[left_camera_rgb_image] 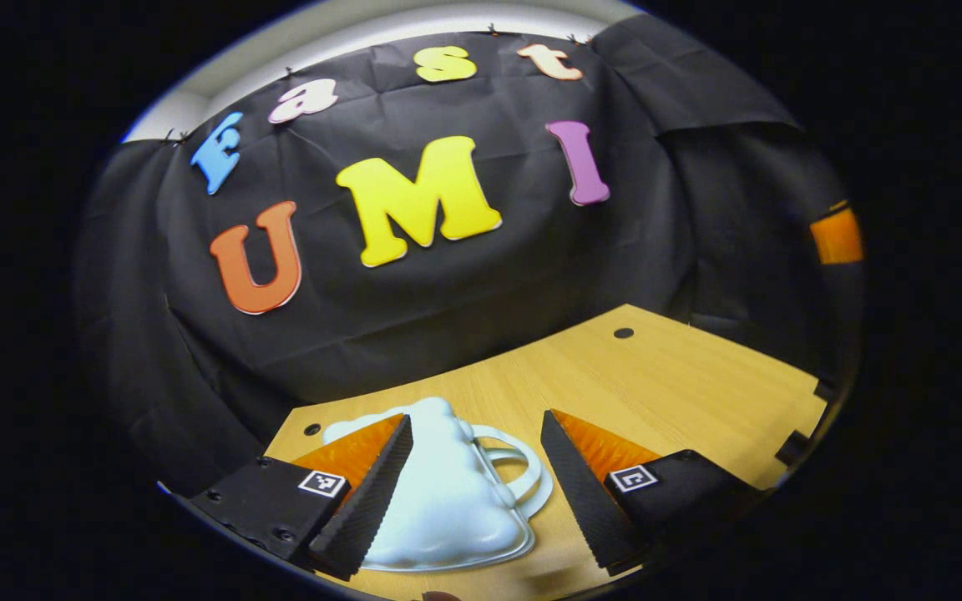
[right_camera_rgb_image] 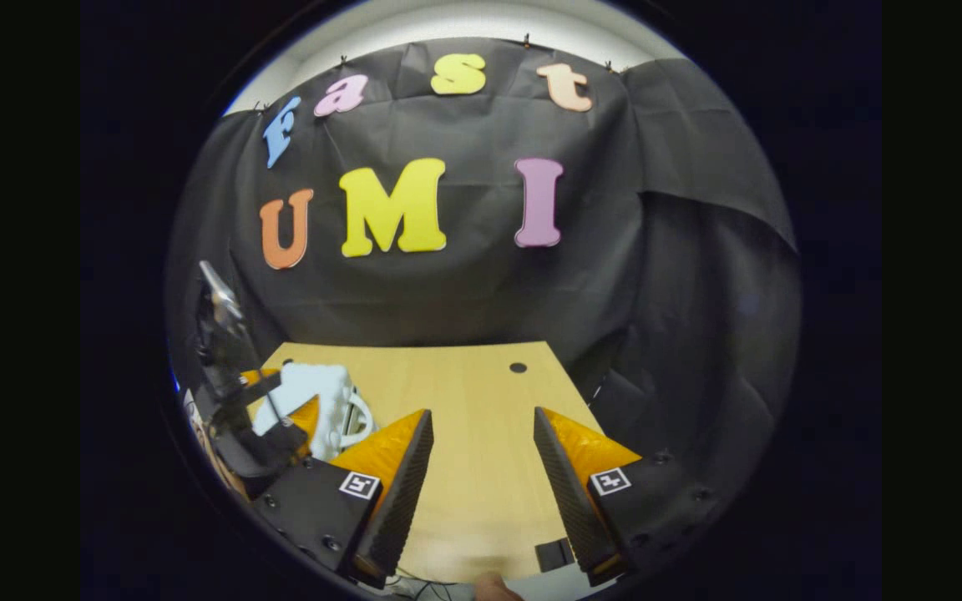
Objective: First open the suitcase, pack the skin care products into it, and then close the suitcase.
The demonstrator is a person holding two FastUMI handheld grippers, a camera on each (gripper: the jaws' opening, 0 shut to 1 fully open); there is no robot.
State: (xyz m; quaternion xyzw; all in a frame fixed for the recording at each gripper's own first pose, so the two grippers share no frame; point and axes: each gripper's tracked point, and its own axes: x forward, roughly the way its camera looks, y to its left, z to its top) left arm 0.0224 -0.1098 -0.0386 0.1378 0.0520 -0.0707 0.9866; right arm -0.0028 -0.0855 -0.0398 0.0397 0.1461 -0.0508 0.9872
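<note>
On the pale wooden table (left_camera_rgb_image: 665, 376), a closed white cloud-shaped plastic suitcase (left_camera_rgb_image: 448, 501) lies between the left gripper's (left_camera_rgb_image: 473, 492) spread, empty fingers; the right gripper (right_camera_rgb_image: 481, 484), open, waits beside it; likely best gripping its handle (left_camera_rgb_image: 523, 467) squarely.

My left gripper (left_camera_rgb_image: 473, 467) and right gripper (right_camera_rgb_image: 481, 467) match — black ridged fingers, orange backs, black screwed mounts with small square white markers.
</note>
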